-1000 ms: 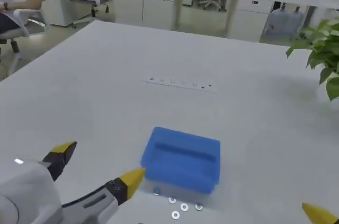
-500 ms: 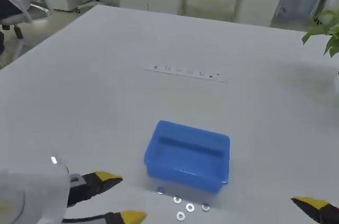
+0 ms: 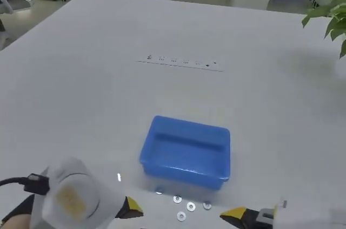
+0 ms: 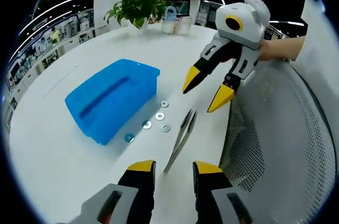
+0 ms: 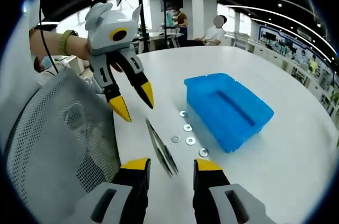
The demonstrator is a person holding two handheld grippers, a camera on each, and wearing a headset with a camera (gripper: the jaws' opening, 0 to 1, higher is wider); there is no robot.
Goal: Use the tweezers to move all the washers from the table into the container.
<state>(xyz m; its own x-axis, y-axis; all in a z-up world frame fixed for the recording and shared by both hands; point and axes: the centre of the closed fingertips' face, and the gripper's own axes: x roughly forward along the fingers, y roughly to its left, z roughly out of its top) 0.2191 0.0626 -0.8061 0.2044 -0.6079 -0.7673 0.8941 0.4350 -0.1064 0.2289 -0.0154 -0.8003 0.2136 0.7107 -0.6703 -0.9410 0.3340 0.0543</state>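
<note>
Several small metal washers (image 3: 184,206) lie on the white table just in front of the blue container (image 3: 186,153). In the left gripper view the washers (image 4: 159,117) sit between the container (image 4: 111,99) and the silver tweezers (image 4: 180,139), which lie flat on the table. My left gripper (image 4: 175,170) is open just short of the tweezers' near end. My right gripper (image 5: 170,167) is open with the tweezers (image 5: 160,147) ahead of its jaws, beside the washers (image 5: 188,134) and container (image 5: 228,107). Both grippers hold nothing.
A mesh chair back (image 4: 265,128) stands at the table's near edge, close behind the tweezers. A strip of sockets (image 3: 181,62) is set into the table farther off. A potted plant (image 3: 330,10) stands at the far right.
The head camera has tilted down. My left gripper has dropped back toward the near edge. My right gripper has come in from the right toward the washers.
</note>
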